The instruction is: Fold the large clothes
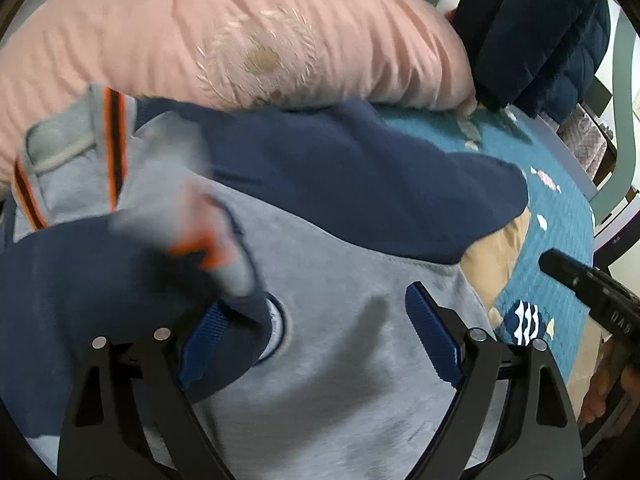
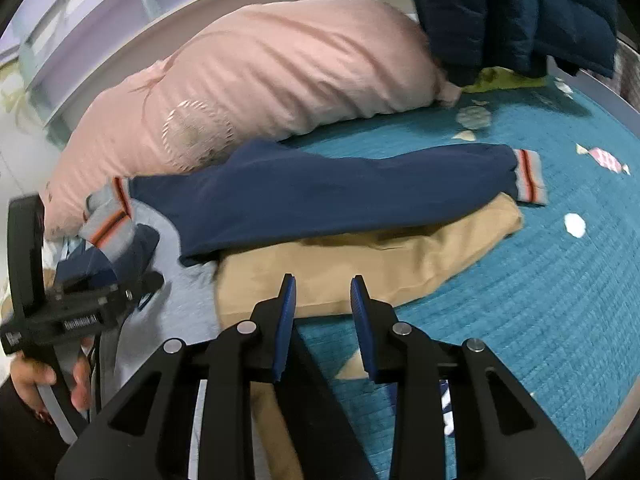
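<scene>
Lying chest-up on the teal quilt (image 2: 520, 280) is the grey-and-navy sweatshirt (image 1: 340, 320), its far navy sleeve (image 2: 320, 196) stretched out sideways toward a striped cuff (image 2: 530, 178), partly over a tan garment (image 2: 360, 268) and just in front of the pink pillow (image 2: 260, 80). The near sleeve (image 1: 100, 300) is seen bunched over the chest, draped across the left gripper's (image 1: 316, 340) left finger; its jaws are spread wide and nothing is pinched between them, so the fabric is judged to be only resting there, though blur makes contact hard to confirm. The right gripper (image 2: 323, 316) is held above the tan garment's edge, jaws narrowly parted, nothing gripped. A dark puffer jacket (image 2: 512, 12) is piled at the quilt's far edge. Risks, as judged: the near sleeve could slide off the open finger if it is moved before closing; tan fabric could be grabbed along with the sweatshirt when the far sleeve is taken, since the two overlap; the fold could be skewed by the pillow crowding the collar side.
</scene>
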Action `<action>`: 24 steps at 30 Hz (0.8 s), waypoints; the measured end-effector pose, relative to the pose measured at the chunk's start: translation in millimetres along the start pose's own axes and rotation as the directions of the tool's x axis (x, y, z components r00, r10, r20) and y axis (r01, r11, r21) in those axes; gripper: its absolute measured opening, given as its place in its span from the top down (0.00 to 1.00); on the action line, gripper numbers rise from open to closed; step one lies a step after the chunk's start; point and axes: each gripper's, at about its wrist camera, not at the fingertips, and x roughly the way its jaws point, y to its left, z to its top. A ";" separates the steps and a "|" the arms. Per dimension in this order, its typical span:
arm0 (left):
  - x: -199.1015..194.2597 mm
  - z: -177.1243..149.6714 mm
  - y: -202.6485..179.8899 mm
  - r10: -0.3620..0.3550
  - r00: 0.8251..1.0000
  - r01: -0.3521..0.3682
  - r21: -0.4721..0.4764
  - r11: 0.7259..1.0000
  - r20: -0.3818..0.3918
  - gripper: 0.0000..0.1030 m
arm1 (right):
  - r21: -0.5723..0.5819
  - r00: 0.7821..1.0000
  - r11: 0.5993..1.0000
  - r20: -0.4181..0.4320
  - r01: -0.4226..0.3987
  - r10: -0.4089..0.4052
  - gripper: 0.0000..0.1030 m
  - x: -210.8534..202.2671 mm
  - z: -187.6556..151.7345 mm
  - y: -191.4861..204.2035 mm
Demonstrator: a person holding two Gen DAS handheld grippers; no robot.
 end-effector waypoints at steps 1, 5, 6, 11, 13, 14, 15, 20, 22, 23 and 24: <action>-2.1 -0.8 -1.4 -0.028 1.000 0.028 -0.003 1.000 0.013 0.15 | 0.011 1.000 1.000 -0.002 0.001 -0.001 0.73 0.1 1.0 -4.1; -31.8 0.6 1.0 -0.096 0.986 0.098 -0.004 0.995 0.139 0.14 | 0.059 1.000 0.998 0.000 -0.009 0.009 0.72 -1.1 5.6 -21.5; -41.5 -0.2 5.6 -0.102 0.980 0.106 -0.016 0.994 0.170 0.13 | 0.072 1.000 0.997 0.004 -0.013 0.013 0.72 -1.1 7.5 -27.4; -64.0 -10.9 50.8 0.144 0.971 -0.117 -0.144 0.983 0.191 0.12 | 0.172 0.999 0.984 0.016 -0.034 0.031 0.72 -1.1 16.2 -59.8; -64.3 -17.6 66.6 0.298 0.942 -0.269 -0.181 0.946 0.153 0.12 | 0.277 0.998 0.959 0.040 -0.067 0.058 0.72 0.2 22.2 -86.6; -62.7 -22.4 76.1 0.367 0.922 -0.339 -0.204 0.918 0.121 0.12 | 0.314 0.996 0.946 0.049 -0.080 0.068 0.72 0.6 24.0 -95.3; -60.8 -27.1 83.4 0.392 0.915 -0.367 -0.211 0.906 0.092 0.12 | 0.355 0.995 0.930 0.060 -0.092 0.076 0.72 2.2 26.3 -105.9; -29.1 -48.0 105.1 0.443 0.894 -0.448 -0.168 0.878 -0.067 0.12 | 0.534 0.986 0.832 0.135 -0.153 0.094 0.63 20.5 41.0 -160.1; -23.5 -55.0 108.7 0.438 0.896 -0.443 -0.169 0.880 -0.072 0.12 | 0.593 0.985 0.788 0.140 -0.163 0.099 0.63 30.4 46.5 -177.3; -24.8 -55.7 108.2 0.439 0.896 -0.443 -0.175 0.879 -0.063 0.12 | 0.622 0.986 0.767 0.135 -0.157 0.093 0.61 36.2 49.1 -185.7; -24.4 -56.3 108.4 0.440 0.895 -0.445 -0.175 0.878 -0.065 0.12 | 0.641 0.988 0.752 0.124 -0.152 0.095 0.61 43.0 50.9 -191.7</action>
